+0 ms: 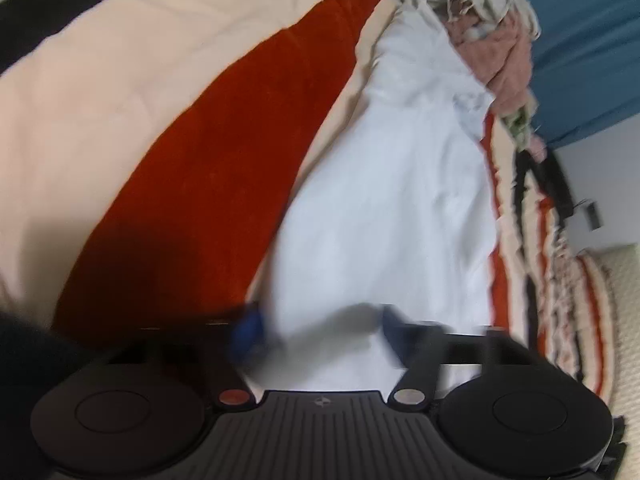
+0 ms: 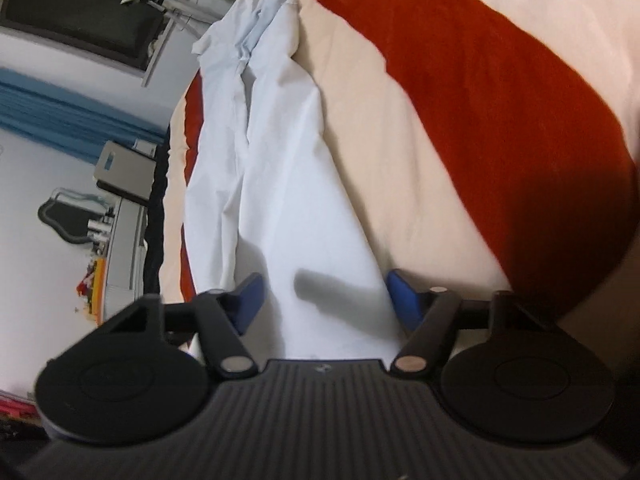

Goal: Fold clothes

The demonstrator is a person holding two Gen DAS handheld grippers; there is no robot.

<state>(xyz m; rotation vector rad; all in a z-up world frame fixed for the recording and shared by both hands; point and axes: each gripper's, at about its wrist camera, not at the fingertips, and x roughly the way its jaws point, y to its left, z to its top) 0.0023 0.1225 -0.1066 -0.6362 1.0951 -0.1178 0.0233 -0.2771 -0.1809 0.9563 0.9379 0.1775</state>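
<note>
A white garment [image 2: 276, 184] lies stretched out long on the cream and red striped blanket [image 2: 500, 92], and I place everything else by it. My right gripper [image 2: 322, 300] hangs over its near end with the jaws standing apart, one blue pad [image 2: 250, 294] at the garment's left edge and the other at its right edge; the cloth lies flat between them and neither pad presses on it, so this gripper is released. My left gripper [image 1: 316, 334] is over the same white garment [image 1: 384, 208] as its own camera shows it, near the end closest to me. Its blue pads [image 1: 248, 334] are blurred, with white fabric between them, and I cannot tell whether they pinch the cloth or stand clear of it. At the far end of the garment sits a heap of other clothes [image 1: 492, 36], pink and pale pieces tangled together. Beyond the heap hangs a blue curtain [image 1: 580, 40]. To the garment's right in the left view, the blanket's fringed striped edge [image 1: 560, 280] falls away.
</note>
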